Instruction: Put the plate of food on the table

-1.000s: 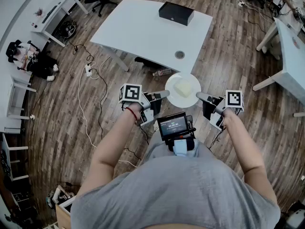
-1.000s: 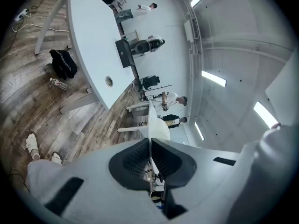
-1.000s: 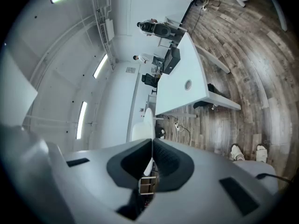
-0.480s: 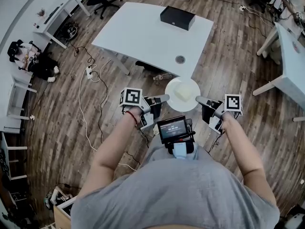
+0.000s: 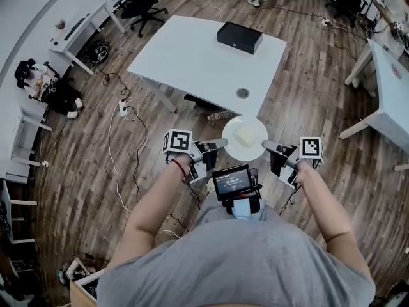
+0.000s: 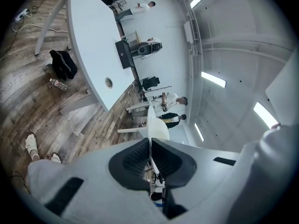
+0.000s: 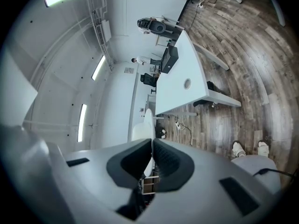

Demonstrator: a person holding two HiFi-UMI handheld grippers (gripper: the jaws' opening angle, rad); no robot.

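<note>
Dead ahead of the plate (image 5: 249,154) is the white tabletop (image 5: 192,56). Its near edge lies just beyond the plate's far rim, so my read is the coming move is a straight carry forward, then a set-down. Plate is over the floor (image 5: 307,94), not yet over the tabletop, with the pale block of food (image 5: 243,135) roughly centred on it. Left claw (image 5: 219,144) is clamped on the left rim, right claw (image 5: 269,146) on the right rim, opposite each other. Both gripper views show the thin white rim edge-on, pinched between the dark pads. Neither arm is nearer and the load is shared, so both need to advance together or the plate tilts and the food may slide. Plate is round, no long axis to line up. Can't tell from above how the plate's height compares with the tabletop. Grommet hole (image 5: 243,93) sits near the near edge, in line with the plate, so better to land beside or past it. Black box (image 5: 239,37) is at the far end, well apart, not in the way. Bottle (image 5: 220,115) lies on the floor by the near edge and cables (image 5: 131,117) run off left, a risk for feet, not claws. Chest screen (image 5: 231,181) is just behind the plate.
</note>
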